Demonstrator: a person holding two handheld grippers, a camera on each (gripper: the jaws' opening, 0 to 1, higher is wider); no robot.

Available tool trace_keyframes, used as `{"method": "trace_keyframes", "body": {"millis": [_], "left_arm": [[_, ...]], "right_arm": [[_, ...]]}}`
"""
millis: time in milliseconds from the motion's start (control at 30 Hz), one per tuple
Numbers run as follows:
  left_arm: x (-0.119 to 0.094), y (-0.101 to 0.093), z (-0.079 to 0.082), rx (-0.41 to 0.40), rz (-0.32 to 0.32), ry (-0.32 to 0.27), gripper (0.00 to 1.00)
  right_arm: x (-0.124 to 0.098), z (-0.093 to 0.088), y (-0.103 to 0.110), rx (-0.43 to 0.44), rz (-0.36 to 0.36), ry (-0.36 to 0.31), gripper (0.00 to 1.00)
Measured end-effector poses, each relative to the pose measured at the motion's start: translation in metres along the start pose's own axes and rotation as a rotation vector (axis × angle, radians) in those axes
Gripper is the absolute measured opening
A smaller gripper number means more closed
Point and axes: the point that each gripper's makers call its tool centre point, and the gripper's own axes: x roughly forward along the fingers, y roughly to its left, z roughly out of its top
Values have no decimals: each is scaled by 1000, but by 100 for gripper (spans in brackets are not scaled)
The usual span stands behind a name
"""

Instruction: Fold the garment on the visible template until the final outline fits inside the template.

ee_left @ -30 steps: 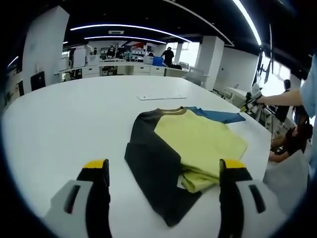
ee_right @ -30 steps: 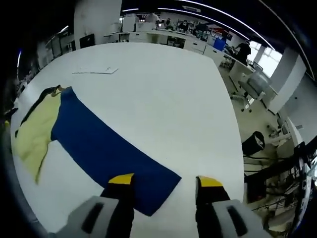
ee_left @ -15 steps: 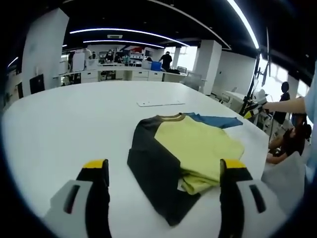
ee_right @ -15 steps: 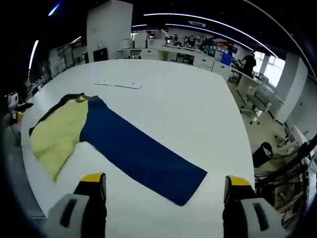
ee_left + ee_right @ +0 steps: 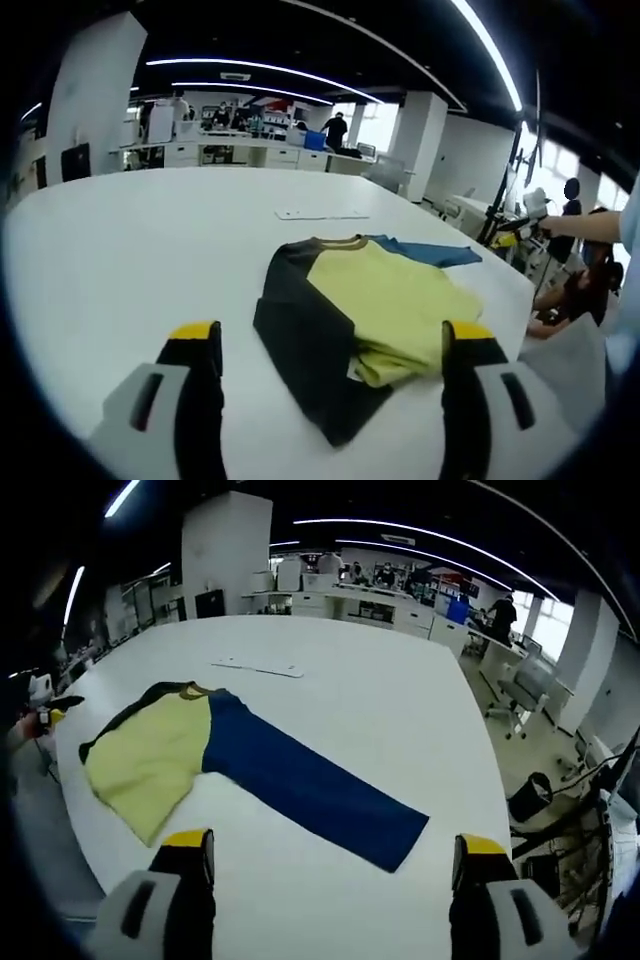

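White table [image 5: 330, 670], wide and round-edged, open-plan office behind it. Garment [image 5: 360, 300] lies flat on it: yellow body, dark side panel [image 5: 305, 340], long blue sleeve [image 5: 310, 785] stretched out.

Right gripper [image 5: 335, 855] jaws spread wide, nothing held, hovering off the table. The sleeve's long axis runs diagonally from the yellow body down toward this gripper; its free end [image 5: 400, 840] lies just ahead, between the jaw lines, so the right hand is the nearer one for the sleeve.

Left gripper [image 5: 330, 345] also wide open and empty. The dark panel's near corner sits between its jaws; the sleeve is at the far side from here.

Likely next: grab sleeve end, fold back over the body along its own axis. Plenty of bare table beyond the garment; near edge is close under the sleeve end. Can't make out a template outline. Flat white sheet [image 5: 258, 667] lies well apart.
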Motion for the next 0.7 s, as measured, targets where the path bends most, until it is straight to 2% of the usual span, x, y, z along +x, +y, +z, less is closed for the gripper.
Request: {"method": "trace_keyframes", "body": {"millis": [233,333,467,633,700], "left_arm": [[-12,0,-21,-6,13,28,86],[-15,1,-31,-13,16,44,83],[-15,0,-45,-3,24,74,80],[-13,-2,-55,-31,18,65,68],[-10,-1,-63,-34,19,82,63]], "right_arm": [[-15,7,41,-39,67,-25,100],[-21,14,68,-53,92,-46,100],[-26,19,91,-77,121,-65,100],[-31,22,112,-86,145,-81,100],[-33,21,119,-83,153,-85,99]]}}
